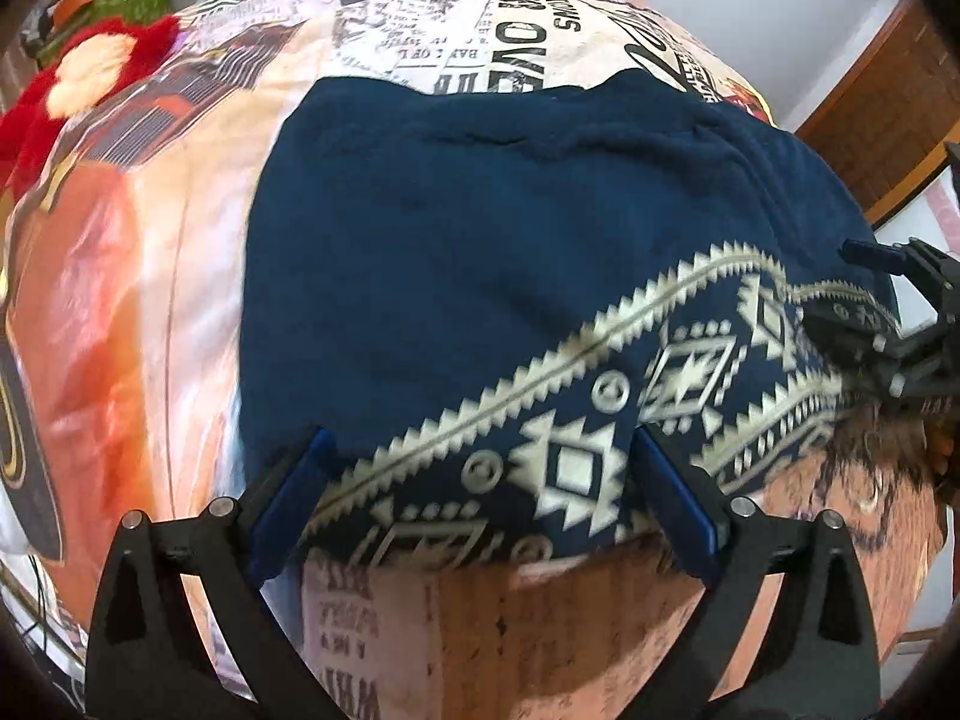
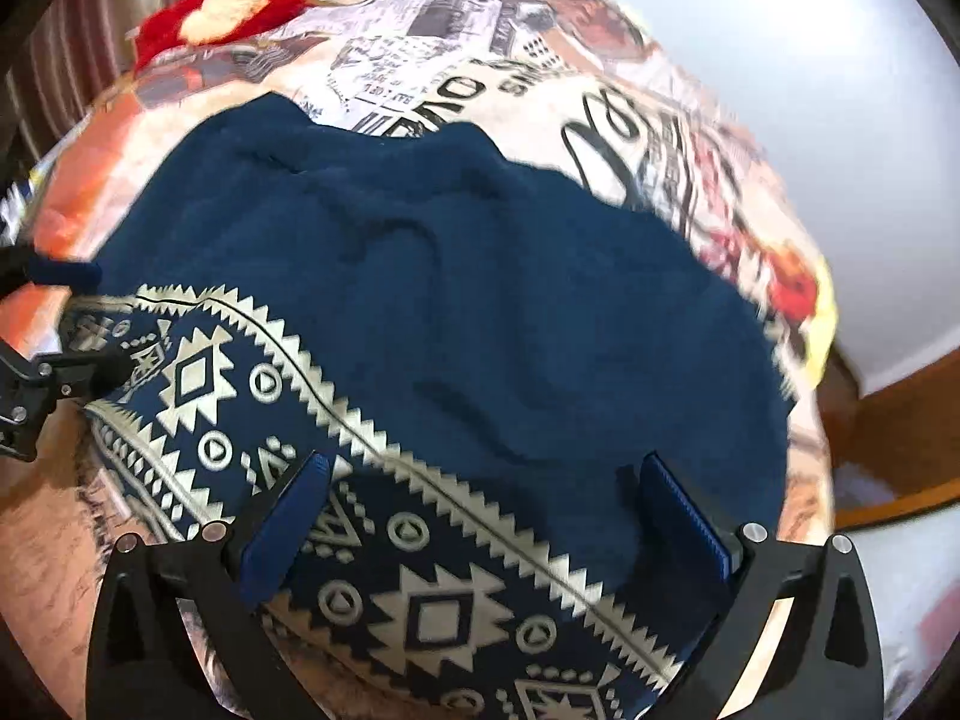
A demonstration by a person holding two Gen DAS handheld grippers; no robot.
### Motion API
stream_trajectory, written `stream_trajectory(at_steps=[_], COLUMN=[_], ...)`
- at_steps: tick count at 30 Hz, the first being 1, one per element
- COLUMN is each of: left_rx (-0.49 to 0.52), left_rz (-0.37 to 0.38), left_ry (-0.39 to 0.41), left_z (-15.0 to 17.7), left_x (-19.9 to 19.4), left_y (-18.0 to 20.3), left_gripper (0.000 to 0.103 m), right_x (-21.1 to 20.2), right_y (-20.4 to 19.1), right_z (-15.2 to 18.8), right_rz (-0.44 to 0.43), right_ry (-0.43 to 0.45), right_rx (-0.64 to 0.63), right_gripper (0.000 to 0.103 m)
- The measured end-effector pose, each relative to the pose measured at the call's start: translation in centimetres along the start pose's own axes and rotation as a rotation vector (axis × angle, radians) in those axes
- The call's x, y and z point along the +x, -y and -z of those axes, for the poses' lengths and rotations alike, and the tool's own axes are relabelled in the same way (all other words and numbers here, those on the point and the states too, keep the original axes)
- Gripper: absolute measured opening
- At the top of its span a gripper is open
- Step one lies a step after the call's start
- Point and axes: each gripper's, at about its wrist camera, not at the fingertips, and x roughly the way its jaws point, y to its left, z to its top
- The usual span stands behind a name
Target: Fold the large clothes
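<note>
A large navy garment (image 1: 480, 240) with a cream geometric border (image 1: 660, 372) lies spread on a printed bedspread (image 1: 150, 300). It also fills the right wrist view (image 2: 510, 312), its patterned band (image 2: 252, 384) running along the near edge. My left gripper (image 1: 480, 450) is open, its blue pads straddling the patterned near edge. My right gripper (image 2: 483, 471) is open over the same edge further right. The right gripper shows at the right edge of the left wrist view (image 1: 888, 312). The left gripper shows at the left edge of the right wrist view (image 2: 48, 360).
A red and cream plush toy (image 1: 90, 78) lies at the bed's far left, also in the right wrist view (image 2: 222, 18). A wooden bed frame (image 1: 888, 108) and pale floor (image 2: 840, 120) lie beyond the bed's right side.
</note>
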Motion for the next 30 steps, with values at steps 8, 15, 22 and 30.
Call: stream_trajectory(at_steps=[8, 15, 22, 30], left_rx=[-0.042, -0.28, -0.464, -0.594], left_rz=[-0.156, -0.046, 0.21, 0.436], left_ry=[-0.023, 0.026, 0.015, -0.049], left_z=[3.4, 5.9, 7.5, 6.1], left_x=[-1.8, -4.7, -4.9, -1.6], left_y=[-2.4, -5.6, -5.3, -4.3], left_gripper=[0.099, 0.099, 0.099, 0.099], right_x=[-0.7, -3.3, -6.6, -2.3], right_y=[1.9, 1.3, -0.8, -3.7], right_z=[0.6, 0.9, -0.5, -1.1], right_rz=[-0.072, -0.043, -0.044, -0.08], right_ry=[-0.018, 0.026, 0.136, 0.016], right_rx=[0.105, 0.066, 0.037, 0.003], right_gripper=[0.103, 0.103, 0.103, 0.103])
